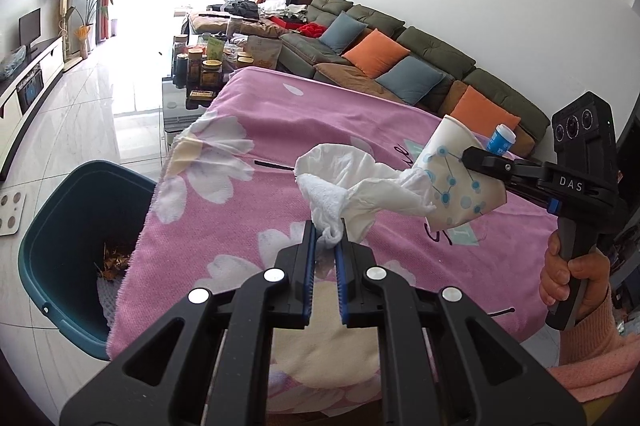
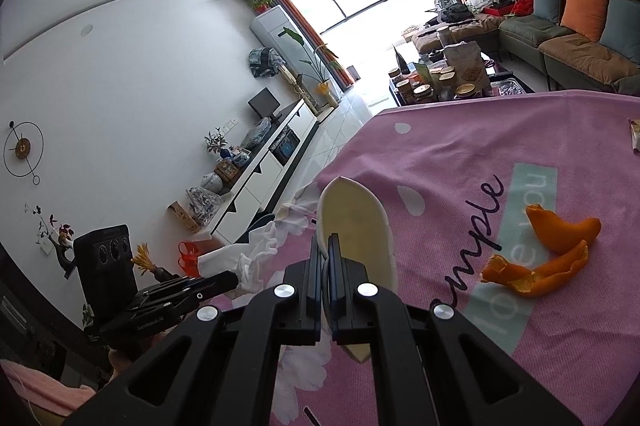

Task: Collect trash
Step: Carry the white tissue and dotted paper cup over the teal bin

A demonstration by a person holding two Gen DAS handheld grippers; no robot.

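L gripper (image 1: 329, 238) pinches tissue wad (image 1: 344, 182); R gripper (image 2: 325, 246) clamps flattened paper cup (image 2: 356, 222). Bin (image 1: 60, 226) sits lower left; the loose tissue could prob slip w/ a jerky swing.

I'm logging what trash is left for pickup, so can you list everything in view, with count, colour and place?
tissue: one, white, crumpled, held above the table
paper cup: one, white with blue dots, flattened, held above the table
orange peel: two pieces, orange, on the tablecloth
bin: one, teal, on the floor beside the table, scraps inside
bottle: one, blue and white, behind the cup
tablecloth: one, pink with flowers, over the table
sofa: one, green, with orange and blue cushions, along the wall
left gripper: black, jaws shut on the tissue
right gripper: black, jaws shut on the paper cup
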